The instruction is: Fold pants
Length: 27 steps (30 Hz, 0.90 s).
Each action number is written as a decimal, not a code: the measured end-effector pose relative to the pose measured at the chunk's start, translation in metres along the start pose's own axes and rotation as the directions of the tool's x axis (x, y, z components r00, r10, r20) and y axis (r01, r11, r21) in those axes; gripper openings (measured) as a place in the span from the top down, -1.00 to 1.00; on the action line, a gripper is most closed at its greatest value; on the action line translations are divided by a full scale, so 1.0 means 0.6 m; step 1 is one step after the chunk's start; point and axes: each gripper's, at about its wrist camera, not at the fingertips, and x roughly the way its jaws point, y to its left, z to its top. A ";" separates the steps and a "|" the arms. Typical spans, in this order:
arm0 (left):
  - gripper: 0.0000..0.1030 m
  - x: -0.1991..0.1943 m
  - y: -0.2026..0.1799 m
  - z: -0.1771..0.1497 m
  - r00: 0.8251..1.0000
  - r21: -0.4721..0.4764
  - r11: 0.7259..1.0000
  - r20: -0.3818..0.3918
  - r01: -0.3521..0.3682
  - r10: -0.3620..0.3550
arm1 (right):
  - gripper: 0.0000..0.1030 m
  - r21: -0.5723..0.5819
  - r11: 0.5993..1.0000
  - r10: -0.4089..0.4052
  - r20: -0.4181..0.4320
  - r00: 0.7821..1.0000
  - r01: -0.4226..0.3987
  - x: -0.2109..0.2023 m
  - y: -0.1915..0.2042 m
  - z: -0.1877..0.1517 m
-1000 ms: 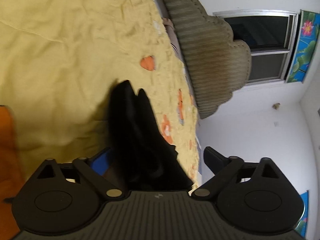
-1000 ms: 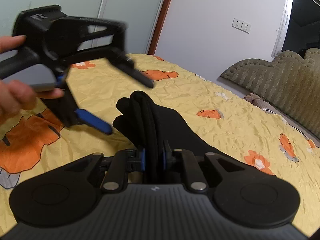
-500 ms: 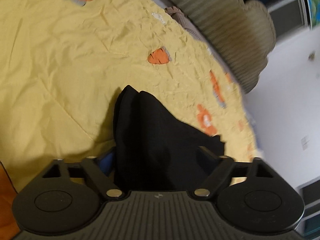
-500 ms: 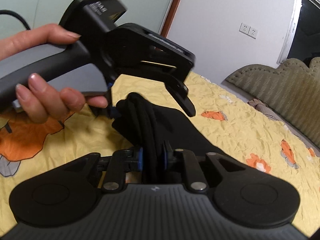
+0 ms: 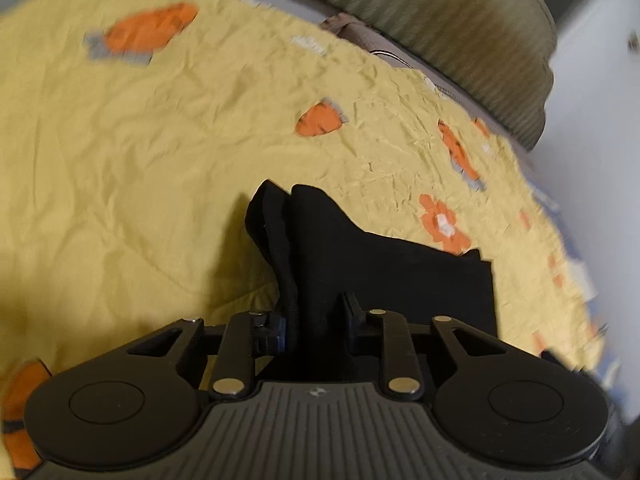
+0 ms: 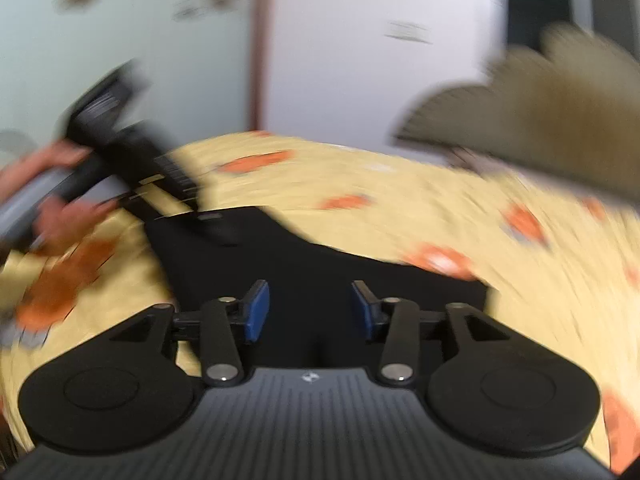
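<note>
The black pants (image 5: pixel 400 272) lie folded on the yellow bedspread (image 5: pixel 140 160). My left gripper (image 5: pixel 316 320) is closing, and its pads pinch a raised, bunched fold at the near left end of the pants. In the blurred right wrist view that gripper (image 6: pixel 208 220) comes down on the far left corner of the pants (image 6: pixel 320 264), held by a hand (image 6: pixel 52 216). My right gripper (image 6: pixel 311 312) is opening. Its blue pads (image 6: pixel 256 312) stand apart above the near edge of the cloth and grip nothing.
The bedspread carries orange carrot and flower prints (image 5: pixel 320 120). An olive padded headboard (image 5: pixel 460 28) rises at the far right, with a grey pillow edge (image 5: pixel 360 32) below it. White walls and a glass door (image 6: pixel 120 60) stand behind the bed.
The left gripper swung over the pants and closed on the bunched fold. The right gripper let go of that fold, opened and pulled back, and the pants now lie flatter.
</note>
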 end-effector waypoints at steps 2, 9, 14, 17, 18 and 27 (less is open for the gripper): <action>0.55 -0.002 -0.025 -0.004 0.999 0.081 0.995 0.022 -0.050 0.049 | 0.07 0.187 0.982 -0.029 -0.006 1.000 0.030 -0.011 -0.076 -0.013; 0.55 0.001 -0.038 -0.008 0.995 0.130 0.987 0.040 -0.097 0.093 | 0.03 0.760 0.635 0.178 0.037 0.983 -0.143 0.009 -0.284 -0.111; 0.55 0.002 -0.037 -0.010 0.995 0.134 0.986 0.040 -0.096 0.091 | 0.06 0.820 0.551 0.267 0.004 0.964 -0.156 0.059 -0.297 -0.132; 0.55 0.004 -0.042 -0.012 0.994 0.154 0.982 0.045 -0.109 0.103 | 0.13 0.806 0.575 0.295 -0.044 0.955 -0.141 0.071 -0.286 -0.134; 0.55 0.005 -0.044 -0.012 0.993 0.164 0.980 0.048 -0.114 0.107 | 0.13 0.803 0.579 0.304 -0.049 0.951 -0.144 0.071 -0.282 -0.134; 0.55 0.006 -0.034 -0.015 0.995 0.149 0.984 0.045 -0.097 0.092 | 0.71 0.834 0.540 0.310 -0.069 0.948 -0.116 0.101 -0.281 -0.136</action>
